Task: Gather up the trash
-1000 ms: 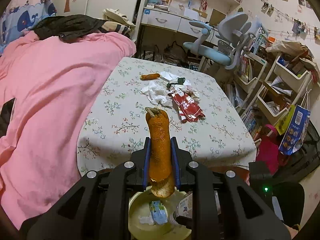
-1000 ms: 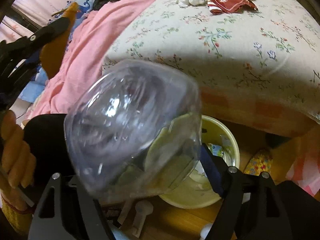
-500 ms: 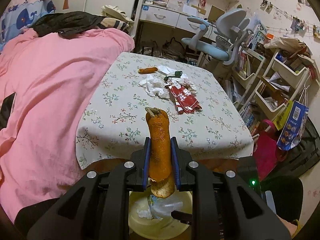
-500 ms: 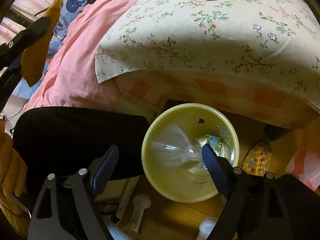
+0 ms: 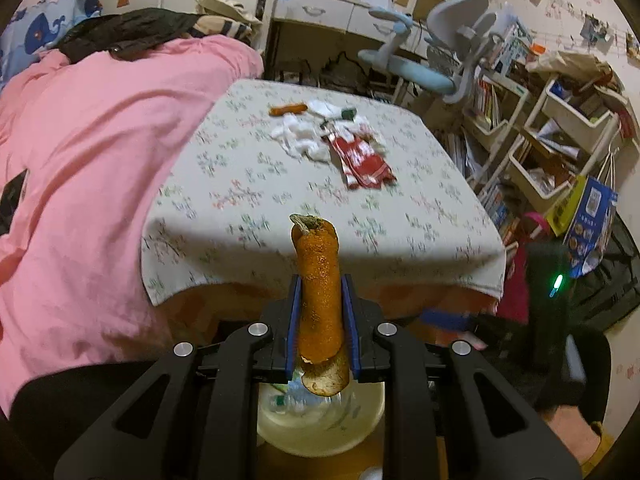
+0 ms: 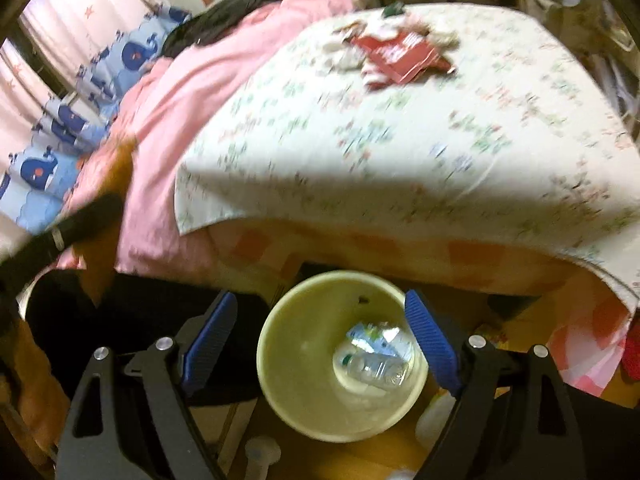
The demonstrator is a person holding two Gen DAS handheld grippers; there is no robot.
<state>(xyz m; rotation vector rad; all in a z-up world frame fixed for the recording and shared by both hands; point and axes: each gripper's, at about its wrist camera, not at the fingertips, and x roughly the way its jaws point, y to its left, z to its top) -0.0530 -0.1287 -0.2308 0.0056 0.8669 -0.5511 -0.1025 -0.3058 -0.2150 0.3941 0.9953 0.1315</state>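
While the left tool (image 5: pixel 320 320) pinches an orange peel (image 5: pixel 319 292) upright between its blue pads, it hangs just above the pale bin (image 5: pixel 320 432) on the floor, near the bench's front edge. Over the same bin (image 6: pixel 340 360), the right tool (image 6: pixel 320 344) is spread wide and empty; a clear plastic bottle (image 6: pixel 376 364) lies at the bottom. The step in hand looks like dropping the peel: next the left tool should tip over the rim and part. More trash waits far on the bench (image 5: pixel 320 208): a red wrapper (image 5: pixel 362 160), white tissues (image 5: pixel 298 138) and another orange scrap (image 5: pixel 287 109).
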